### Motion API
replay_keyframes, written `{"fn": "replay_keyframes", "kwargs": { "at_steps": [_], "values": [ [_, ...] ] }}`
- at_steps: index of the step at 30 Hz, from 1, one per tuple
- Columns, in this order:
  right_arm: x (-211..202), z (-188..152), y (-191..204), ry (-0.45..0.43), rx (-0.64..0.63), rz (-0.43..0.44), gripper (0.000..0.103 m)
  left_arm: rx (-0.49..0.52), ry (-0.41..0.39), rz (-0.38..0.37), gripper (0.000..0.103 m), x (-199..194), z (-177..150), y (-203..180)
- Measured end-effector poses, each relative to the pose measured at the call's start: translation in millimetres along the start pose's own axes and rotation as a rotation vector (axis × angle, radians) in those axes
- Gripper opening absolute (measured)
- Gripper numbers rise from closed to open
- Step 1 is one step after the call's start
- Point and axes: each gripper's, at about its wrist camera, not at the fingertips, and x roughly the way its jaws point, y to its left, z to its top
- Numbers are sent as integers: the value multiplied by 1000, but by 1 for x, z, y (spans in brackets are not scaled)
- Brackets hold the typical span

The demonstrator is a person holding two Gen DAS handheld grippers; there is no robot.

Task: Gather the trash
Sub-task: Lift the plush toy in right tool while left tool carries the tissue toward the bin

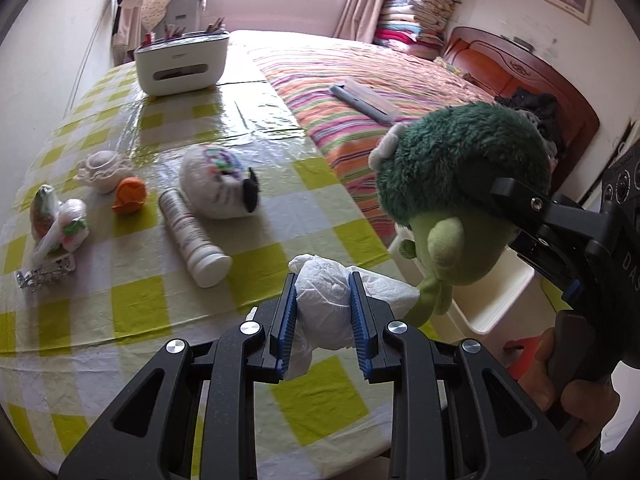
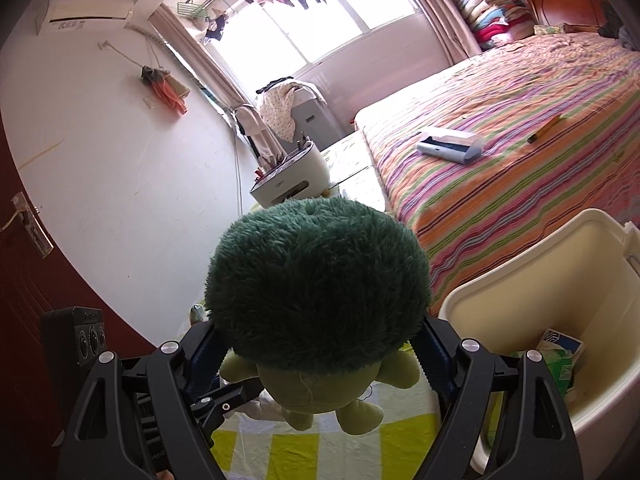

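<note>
White crumpled tissue wad (image 1: 324, 292) clenched in left claw (image 1: 323, 312), lower centre, over the green-checked worktop (image 1: 132, 308). Right claw (image 2: 316, 354) grips a green plush broccoli toy (image 2: 316, 280). Cream plastic bin (image 2: 532, 300), right, already holds cartons. Wrappers (image 1: 60, 220) at far left remain uncollected.

Nothing fully readable. Right gripper body (image 1: 624, 256) shows partial white letters "DA" at the frame edge (rest cut off). White tissue box organiser (image 1: 182, 62) has a small dark brand line on its front, too small to read. Air conditioner (image 2: 90, 10) carries blurred grey lettering, illegible. White bottle (image 1: 192, 238) label print is blurred, illegible.
</note>
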Motion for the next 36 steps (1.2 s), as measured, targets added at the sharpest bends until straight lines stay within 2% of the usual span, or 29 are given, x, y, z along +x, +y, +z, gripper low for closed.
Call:
{"fn": "replay_keyframes", "kwargs": {
  "at_steps": [16,36],
  "values": [
    [-27,10,-33,-49,52,-28,79,80,18,-34,25,16,6,-52],
    [-60,15,-86,-96,140,-109,80,173,78,-86,25,60,12,-114]
  ]
}}
